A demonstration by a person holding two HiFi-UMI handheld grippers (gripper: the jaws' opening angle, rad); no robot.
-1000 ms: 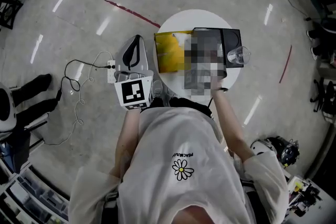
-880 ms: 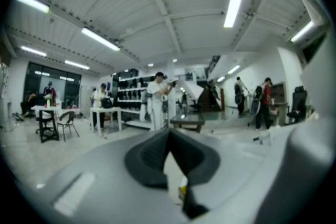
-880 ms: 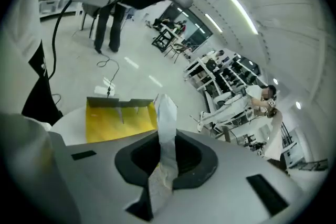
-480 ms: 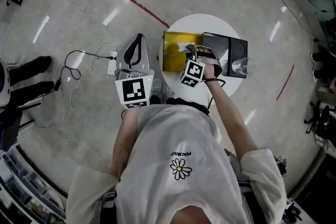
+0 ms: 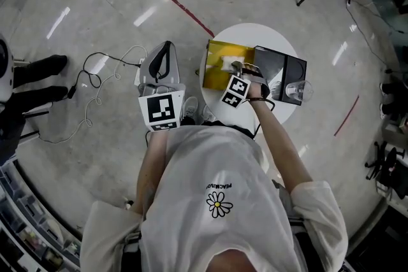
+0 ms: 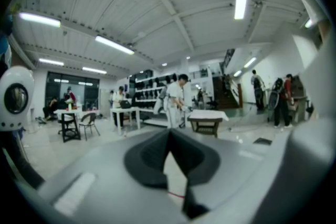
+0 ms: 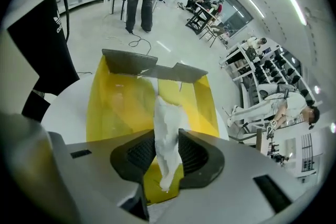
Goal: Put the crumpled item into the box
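A crumpled white paper (image 7: 166,128) hangs between the pads of my right gripper (image 7: 167,153), just above the open yellow box (image 7: 121,105). The jaws are opening while both pads still touch the paper. In the head view the right gripper (image 5: 234,67) is over the yellow box (image 5: 215,76) on the round white table (image 5: 280,114), with the paper (image 5: 227,63) at its tip. My left gripper (image 5: 162,57) is held off the table's left side over the floor. Its jaws (image 6: 169,136) are shut with nothing between them and point up into the room.
A black tray (image 5: 280,70) lies right of the yellow box, with a clear glass (image 5: 298,91) at its right edge. A power strip and white cable (image 5: 95,83) lie on the floor at left. A person's legs (image 7: 139,2) stand beyond the table.
My right gripper has come into view and carried the white paper over the yellow box. The camera view has shifted, so the table sits a little further right. The left gripper has stayed put.
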